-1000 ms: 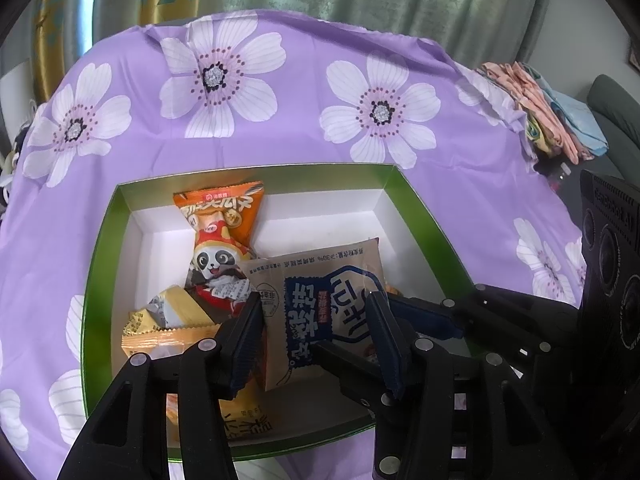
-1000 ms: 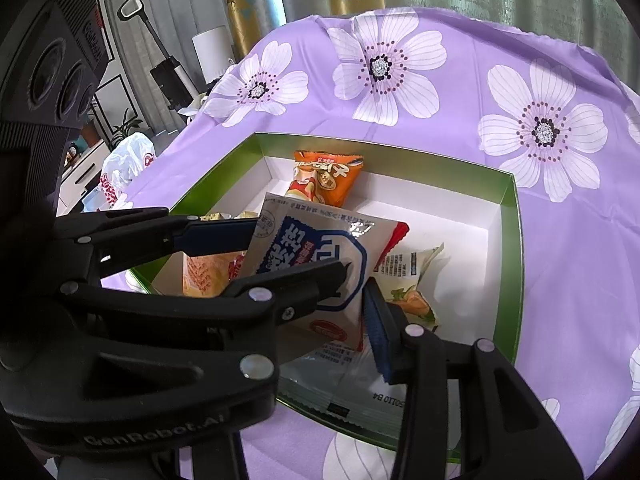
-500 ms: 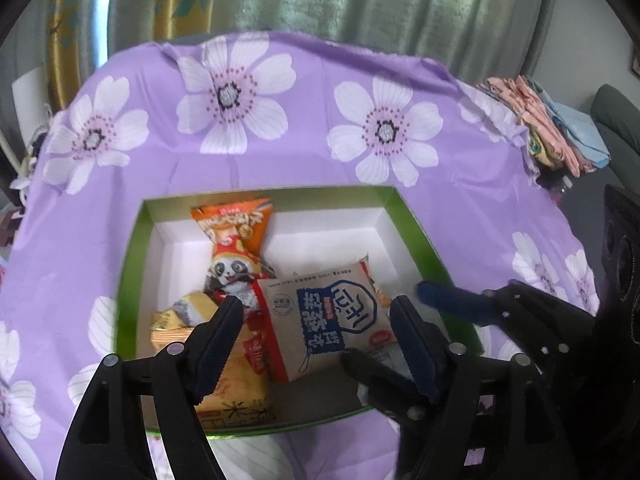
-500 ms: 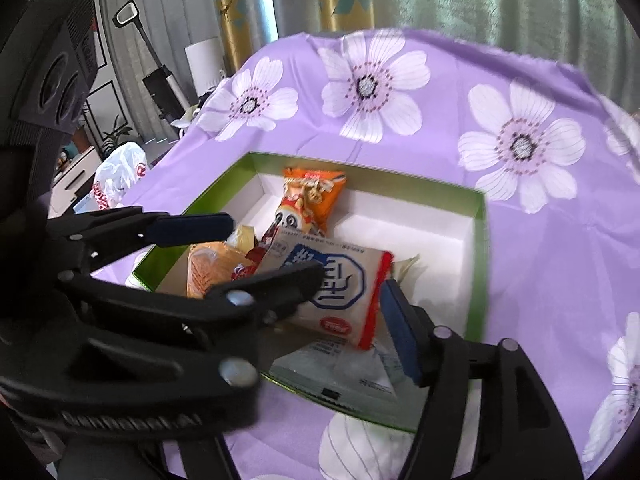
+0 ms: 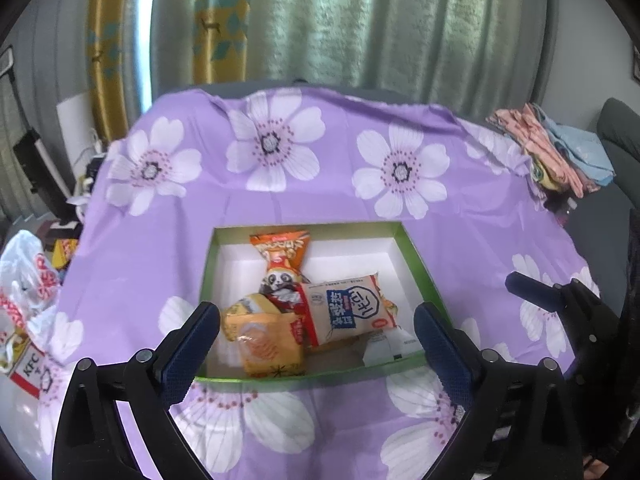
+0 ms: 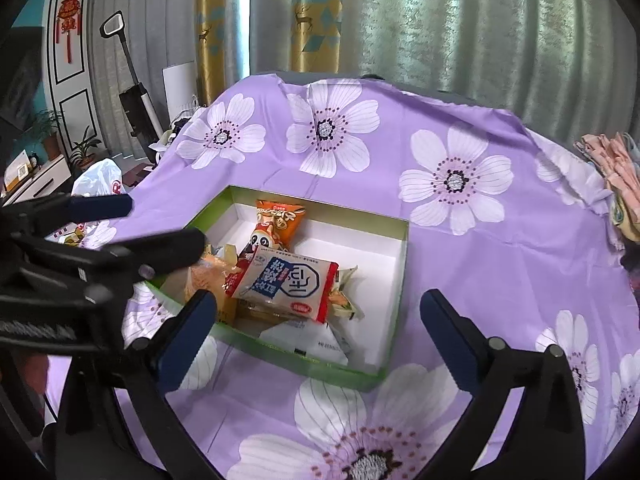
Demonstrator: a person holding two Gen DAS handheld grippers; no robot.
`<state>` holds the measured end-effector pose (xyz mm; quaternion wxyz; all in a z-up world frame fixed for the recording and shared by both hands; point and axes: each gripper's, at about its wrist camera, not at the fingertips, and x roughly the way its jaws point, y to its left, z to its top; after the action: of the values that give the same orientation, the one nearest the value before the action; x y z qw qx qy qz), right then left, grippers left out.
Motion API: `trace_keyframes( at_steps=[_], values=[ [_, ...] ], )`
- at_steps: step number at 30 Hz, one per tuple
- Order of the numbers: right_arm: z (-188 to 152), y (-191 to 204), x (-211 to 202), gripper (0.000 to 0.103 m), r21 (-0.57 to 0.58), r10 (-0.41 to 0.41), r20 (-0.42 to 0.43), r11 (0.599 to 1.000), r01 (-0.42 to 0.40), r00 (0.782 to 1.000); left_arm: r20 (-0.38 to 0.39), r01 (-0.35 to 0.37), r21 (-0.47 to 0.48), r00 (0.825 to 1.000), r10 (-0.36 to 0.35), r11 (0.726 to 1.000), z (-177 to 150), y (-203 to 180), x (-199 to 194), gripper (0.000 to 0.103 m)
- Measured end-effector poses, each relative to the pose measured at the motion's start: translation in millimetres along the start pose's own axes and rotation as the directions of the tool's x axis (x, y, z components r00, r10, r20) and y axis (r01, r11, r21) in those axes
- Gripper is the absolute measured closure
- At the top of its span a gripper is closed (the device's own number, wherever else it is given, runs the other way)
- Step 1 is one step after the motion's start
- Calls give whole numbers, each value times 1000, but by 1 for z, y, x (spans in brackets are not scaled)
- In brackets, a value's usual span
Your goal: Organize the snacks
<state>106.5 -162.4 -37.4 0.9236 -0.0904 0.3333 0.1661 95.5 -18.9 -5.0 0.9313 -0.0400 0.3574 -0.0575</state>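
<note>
A green-rimmed white box (image 5: 416, 256) (image 6: 402, 264) sits on the purple flowered cloth and holds several snack packets. A beige packet with a blue label (image 5: 350, 310) (image 6: 286, 286) lies on top. An orange raccoon packet (image 5: 282, 256) (image 6: 276, 220) lies at the back, a yellow packet (image 5: 264, 344) at the front left, a clear packet (image 6: 316, 344) at the front. My left gripper (image 5: 316, 344) is open and empty, above the box's near edge. My right gripper (image 6: 318, 328) is open and empty, near the box's front.
The left gripper's fingers (image 6: 168, 246) reach in from the left in the right wrist view. Folded cloths (image 5: 556, 152) lie at the table's far right. A KFC bag (image 5: 28, 316) sits off the left edge. Curtains hang behind.
Both grippers have opened wide and pulled back and up from the box. The beige packet was let go and now lies on the other snacks.
</note>
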Motion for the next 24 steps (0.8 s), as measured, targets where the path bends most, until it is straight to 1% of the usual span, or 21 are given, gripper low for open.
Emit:
trace_keyframes(
  at_steps=[2,4,8,10,12,18,24],
  values=[
    [-1,0,-8,0,-4,-12,7,1000,12,1000,15,-19,7,1000,19,1000,-1,-2,-10,5],
    [0,2,-16,0,-3,-15,13,1000,15,1000,27,-59,11,998,59,998,-2,-2,-23,5],
    [2,6,-33,1,-10,-18,34,1000,18,999,41,-58,-8,997,58,998,-4,2,-40,4],
    [4,8,-40,1,-14,-18,43,1000,18,999,60,-96,-1,994,95,995,-5,0,-47,4],
    [5,12,-47,0,-19,-20,52,1000,21,998,71,-112,4,991,112,994,-6,1,-54,4],
    [9,22,-67,0,-39,-23,81,999,26,996,100,-142,13,985,140,990,-6,-2,-70,4],
    [13,27,-80,0,-50,-25,102,998,31,994,118,-156,12,981,153,988,-6,-1,-81,4]
  ],
)
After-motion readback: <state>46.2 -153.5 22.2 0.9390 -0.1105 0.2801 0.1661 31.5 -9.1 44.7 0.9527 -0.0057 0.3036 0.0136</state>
